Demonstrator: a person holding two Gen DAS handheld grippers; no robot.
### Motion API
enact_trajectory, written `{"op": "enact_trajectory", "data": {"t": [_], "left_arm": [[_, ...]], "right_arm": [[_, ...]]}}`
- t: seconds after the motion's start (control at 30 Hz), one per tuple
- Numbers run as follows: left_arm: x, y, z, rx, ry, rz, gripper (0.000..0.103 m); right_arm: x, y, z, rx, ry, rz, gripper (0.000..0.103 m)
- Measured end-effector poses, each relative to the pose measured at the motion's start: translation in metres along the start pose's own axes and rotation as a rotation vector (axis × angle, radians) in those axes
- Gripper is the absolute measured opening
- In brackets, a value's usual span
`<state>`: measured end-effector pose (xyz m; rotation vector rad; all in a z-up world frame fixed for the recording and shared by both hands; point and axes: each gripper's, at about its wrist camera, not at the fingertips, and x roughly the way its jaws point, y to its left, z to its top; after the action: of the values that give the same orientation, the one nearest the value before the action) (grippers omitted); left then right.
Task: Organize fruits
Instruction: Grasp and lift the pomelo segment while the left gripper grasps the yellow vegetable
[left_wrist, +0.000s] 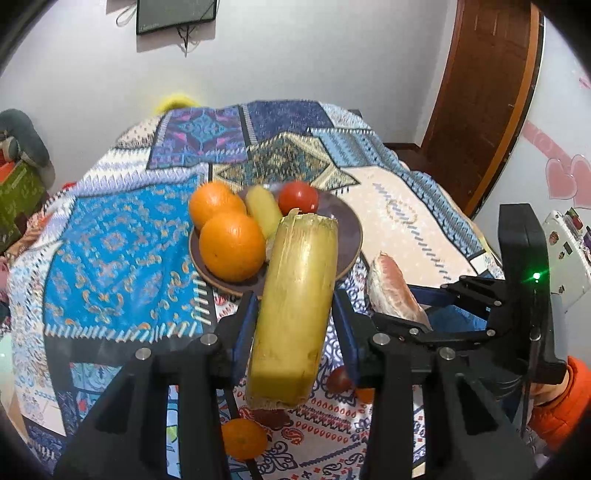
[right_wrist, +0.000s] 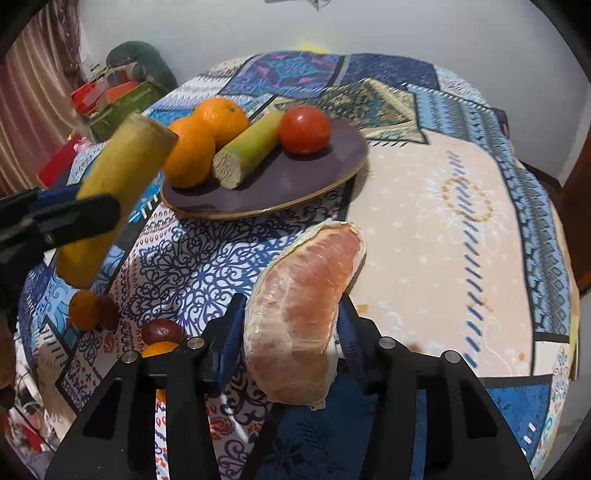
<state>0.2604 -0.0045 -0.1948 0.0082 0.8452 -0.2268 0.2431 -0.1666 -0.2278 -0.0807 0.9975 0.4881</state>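
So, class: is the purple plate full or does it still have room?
Room left: the purple plate holds two oranges, a cane piece and a tomato.

Right tool (right_wrist: 291, 325) clamped on pink peeled pomelo wedge (right_wrist: 303, 314) above patterned desk (right_wrist: 424, 229). Left tool (right_wrist: 70, 218) grips yellow sugarcane stick (right_wrist: 118, 192). Purple round plate (right_wrist: 295, 177) carries two oranges (right_wrist: 207, 136), green cane piece (right_wrist: 247, 151), red tomato (right_wrist: 304, 129).

Purple plate (right_wrist: 295, 181), orange oranges (left_wrist: 232, 245), perhaps yellow-green cane (left_wrist: 295, 310).

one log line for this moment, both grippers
left gripper: shut on sugarcane piece | right gripper: shut on pomelo segment | both held short of plate
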Motion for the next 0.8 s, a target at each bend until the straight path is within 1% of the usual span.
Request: {"op": "enact_trajectory", "data": {"t": [0.07, 0.3, 0.53, 0.67, 0.8], "left_arm": [[-0.005, -0.003, 0.004, 0.006, -0.013, 0.007, 0.041], [-0.018, -0.011, 0.018, -0.003, -0.049, 0.004, 0.040], [-0.019, -0.013, 0.038, -0.017, -0.082, 0.011, 0.035], [-0.003, -0.014, 0.042, -0.007, -0.055, 0.012, 0.035], [0.012, -0.012, 0.035, 0.009, -0.014, 0.022, 0.035]], "right_arm": [[-0.006, -0.001, 0.001, 0.002, -0.015, 0.001, 0.045], [-0.047, -0.002, 0.013, -0.011, -0.117, -0.013, 0.045], [-0.073, -0.007, 0.031, -0.025, -0.205, -0.020, 0.045], [-0.074, -0.012, 0.042, -0.031, -0.226, -0.020, 0.045], [-0.066, -0.017, 0.045, -0.026, -0.220, -0.015, 0.045]]}}
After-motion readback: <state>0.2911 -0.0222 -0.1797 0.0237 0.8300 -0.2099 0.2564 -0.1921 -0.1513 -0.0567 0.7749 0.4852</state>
